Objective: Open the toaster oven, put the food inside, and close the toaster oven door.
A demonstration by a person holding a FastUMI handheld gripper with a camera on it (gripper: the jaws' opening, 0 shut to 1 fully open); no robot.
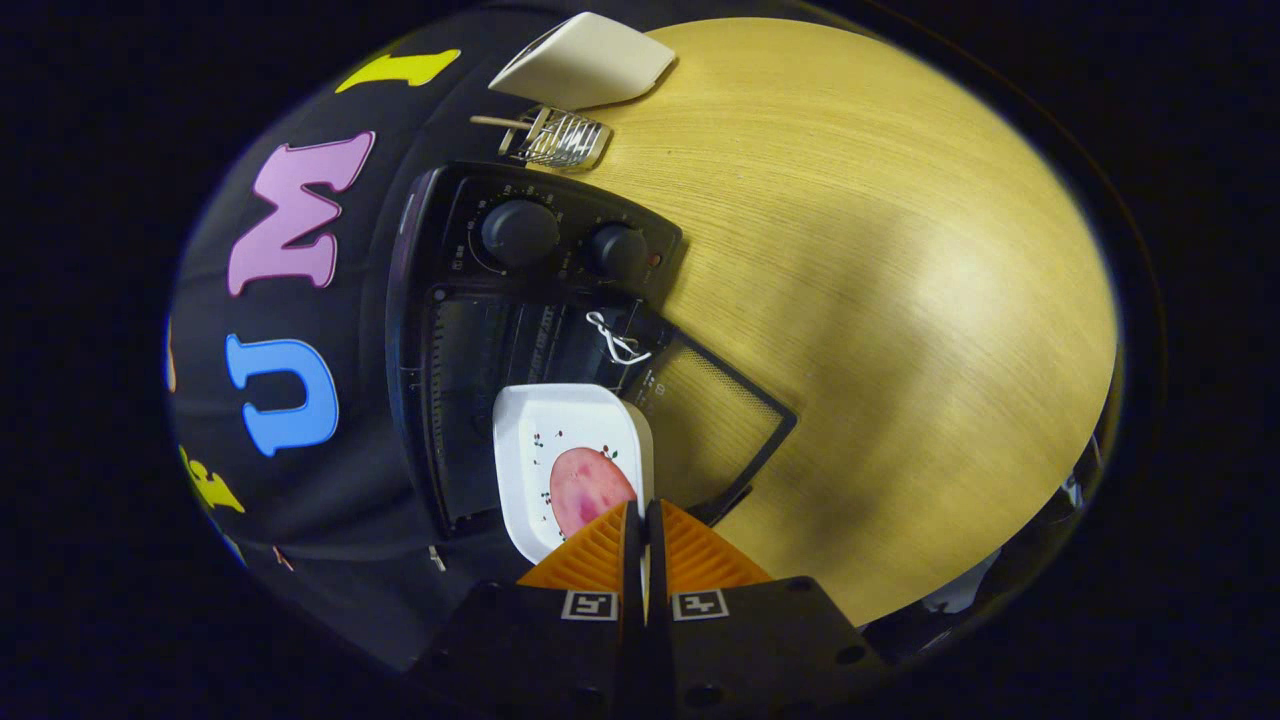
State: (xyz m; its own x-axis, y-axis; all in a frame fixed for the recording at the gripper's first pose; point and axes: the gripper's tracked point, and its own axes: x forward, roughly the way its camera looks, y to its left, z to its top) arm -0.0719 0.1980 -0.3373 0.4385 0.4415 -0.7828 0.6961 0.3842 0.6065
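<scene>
I find the gripper [645, 515] rolled onto its side, so the table [900, 300] stands upright beside it and the toaster oven [520, 340] appears turned a quarter round. The two fingers [600, 550] are drawn nearly together, with the thin rim of a white plate [560, 440] pinched between them; both pads bear on that rim. The gripper points straight at the oven mouth.

The plate is rounded-square, with small printed specks on it. It extends forward from the fingertips, its far edge reaching over the threshold of the open cavity [480, 380]. A pink slice of food [590, 490] lies flat on the plate, just ahead of the fingertips, at the plate's near end.

The oven door [715, 415] is swung fully open and lies out over the table, its mesh-patterned glass facing the gripper. Two dark control knobs [520, 232] sit on the panel beyond the cavity. A small white wire piece [615, 340] hangs at the door's hinge end.

Beyond the oven, near the table's far edge, I note a metal wire rack [560, 140] and a white wedge-shaped object [585, 62].
</scene>
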